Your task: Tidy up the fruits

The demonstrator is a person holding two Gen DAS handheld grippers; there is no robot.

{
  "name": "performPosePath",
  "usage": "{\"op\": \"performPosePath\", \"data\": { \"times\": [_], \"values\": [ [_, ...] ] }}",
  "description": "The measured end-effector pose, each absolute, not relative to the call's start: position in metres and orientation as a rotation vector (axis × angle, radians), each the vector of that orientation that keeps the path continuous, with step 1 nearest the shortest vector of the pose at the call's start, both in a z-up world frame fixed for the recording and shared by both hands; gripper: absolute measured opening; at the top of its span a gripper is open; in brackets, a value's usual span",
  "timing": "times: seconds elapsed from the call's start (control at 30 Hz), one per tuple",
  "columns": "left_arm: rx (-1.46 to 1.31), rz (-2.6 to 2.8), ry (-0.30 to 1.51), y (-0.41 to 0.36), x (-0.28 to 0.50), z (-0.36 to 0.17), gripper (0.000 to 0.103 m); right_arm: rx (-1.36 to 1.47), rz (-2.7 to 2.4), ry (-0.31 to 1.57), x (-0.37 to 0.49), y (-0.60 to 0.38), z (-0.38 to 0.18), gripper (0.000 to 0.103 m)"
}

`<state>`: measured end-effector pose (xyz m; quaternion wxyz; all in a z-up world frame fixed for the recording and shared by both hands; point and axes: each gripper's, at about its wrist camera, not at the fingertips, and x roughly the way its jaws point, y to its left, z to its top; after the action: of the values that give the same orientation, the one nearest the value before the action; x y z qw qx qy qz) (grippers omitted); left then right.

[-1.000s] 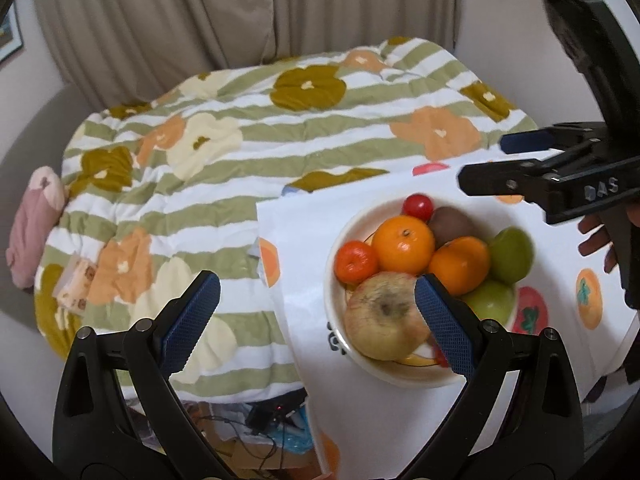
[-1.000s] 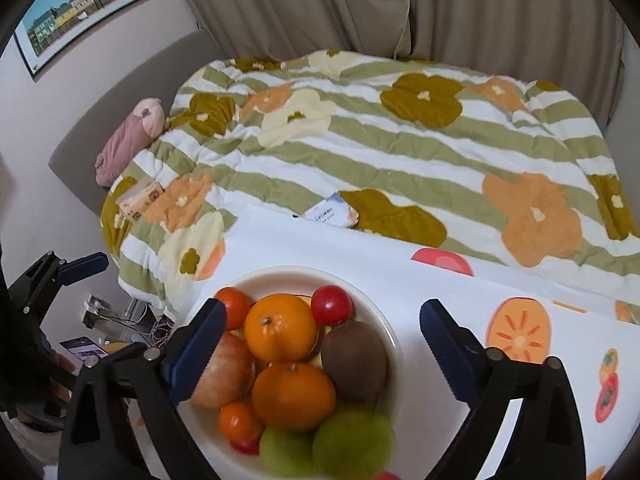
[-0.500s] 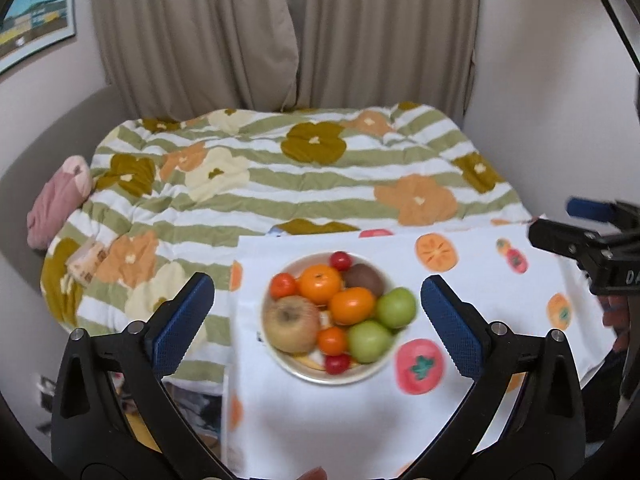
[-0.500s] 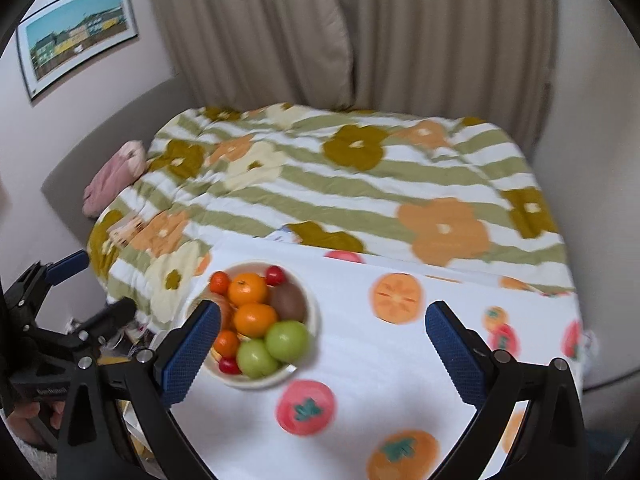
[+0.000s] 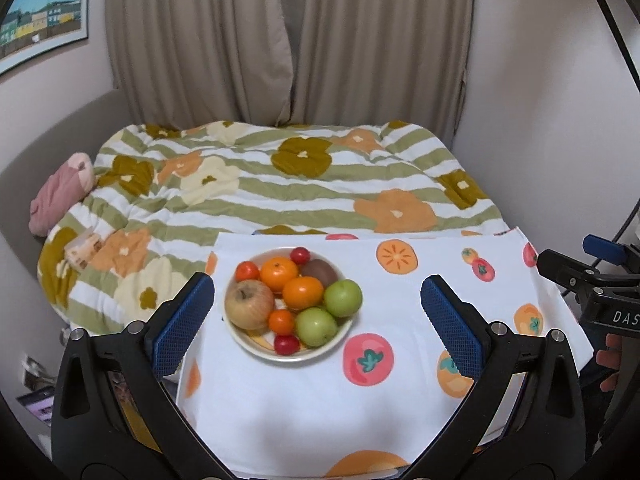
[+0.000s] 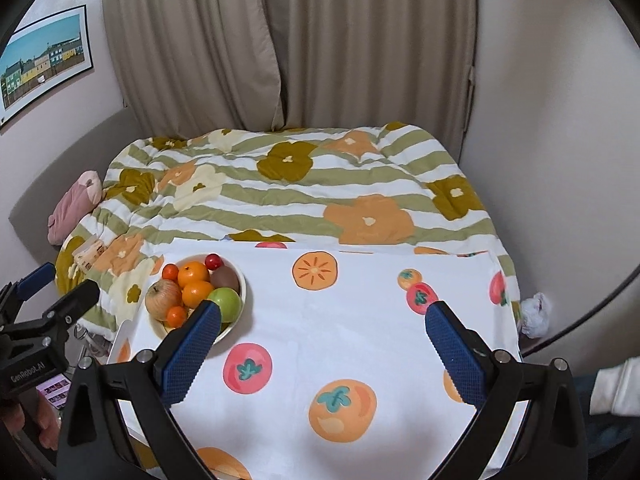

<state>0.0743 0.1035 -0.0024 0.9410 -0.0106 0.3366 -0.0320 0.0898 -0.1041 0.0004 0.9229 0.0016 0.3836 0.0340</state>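
A cream bowl (image 5: 256,350) (image 6: 239,276) full of fruit stands at the left of a table with a white fruit-print cloth (image 5: 320,400) (image 6: 340,340). In it lie a tan apple (image 5: 249,309), two oranges (image 5: 279,274), two green apples (image 5: 343,297), a brown kiwi (image 5: 319,271), small tangerines and red cherry tomatoes. My left gripper (image 5: 317,320) is open and empty, held back above the bowl. My right gripper (image 6: 320,344) is open and empty, to the right of the bowl over the cloth.
A bed with a green-striped flowered quilt (image 5: 280,184) lies behind the table, with a pink plush (image 5: 60,196) at its left. Curtains (image 5: 288,40) hang behind. A crumpled white tissue (image 6: 534,314) lies past the table's right edge.
Both grippers have pulled back and up from the bowl, so it looks much smaller. Both stay open and empty. The fruit has not moved.
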Motion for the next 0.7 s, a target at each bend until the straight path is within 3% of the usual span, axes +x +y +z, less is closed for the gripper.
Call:
{"op": "performPosePath", "data": {
  "times": [0.7],
  "values": [
    [0.027,-0.063,0.647,0.089,0.058,0.003,0.103,0.013,-0.002,0.771,0.062,-0.121,-0.006,0.102]
  ]
}}
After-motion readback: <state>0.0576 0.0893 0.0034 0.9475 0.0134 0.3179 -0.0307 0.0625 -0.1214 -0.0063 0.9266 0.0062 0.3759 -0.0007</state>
